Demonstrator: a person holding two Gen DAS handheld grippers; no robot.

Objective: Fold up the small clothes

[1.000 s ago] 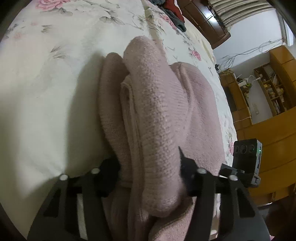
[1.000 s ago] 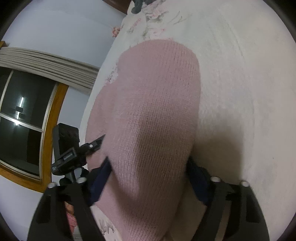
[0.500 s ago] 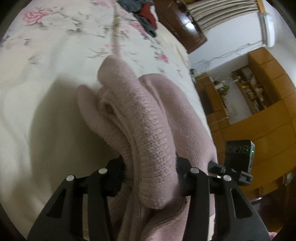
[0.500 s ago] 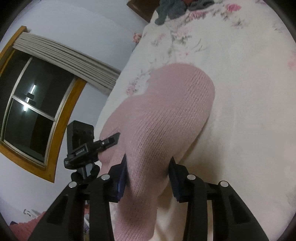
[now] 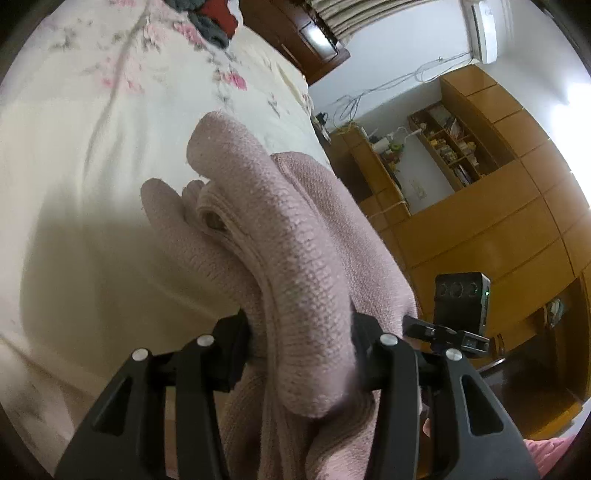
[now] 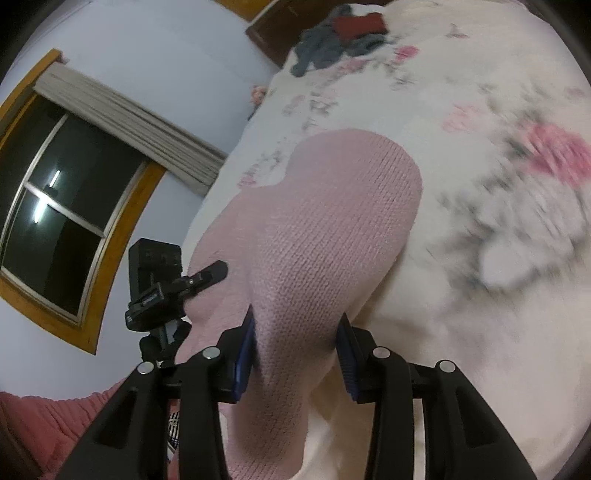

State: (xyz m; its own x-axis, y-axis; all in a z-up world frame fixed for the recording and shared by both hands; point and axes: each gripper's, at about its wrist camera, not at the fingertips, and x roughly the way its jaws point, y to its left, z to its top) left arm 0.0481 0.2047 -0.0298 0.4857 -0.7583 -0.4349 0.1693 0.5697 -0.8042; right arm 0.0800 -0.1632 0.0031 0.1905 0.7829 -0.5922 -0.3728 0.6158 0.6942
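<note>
The left tool [image 5: 301, 343] is clamped on a bunched fold of the pink knit garment [image 5: 295, 236], which is lifted off the floral bedspread [image 5: 92, 147] and drapes forward and down past its fingers. The right tool [image 6: 297, 350] is tilted up toward the head of the bed and grips another thick fold of the same garment between its blue pads [image 6: 244, 354] (the other tool's camera unit [image 6: 155, 273] shows just to its left). A heap of dark and red clothes [image 6: 332, 33] lies well apart at the far end of the bed.

Floral bedspread [image 5: 74, 155], grey-red clothes pile [image 6: 332, 33] at far end, wooden shelving [image 5: 454, 147], dark window [image 6: 55, 221], air conditioner [image 5: 484, 29].
</note>
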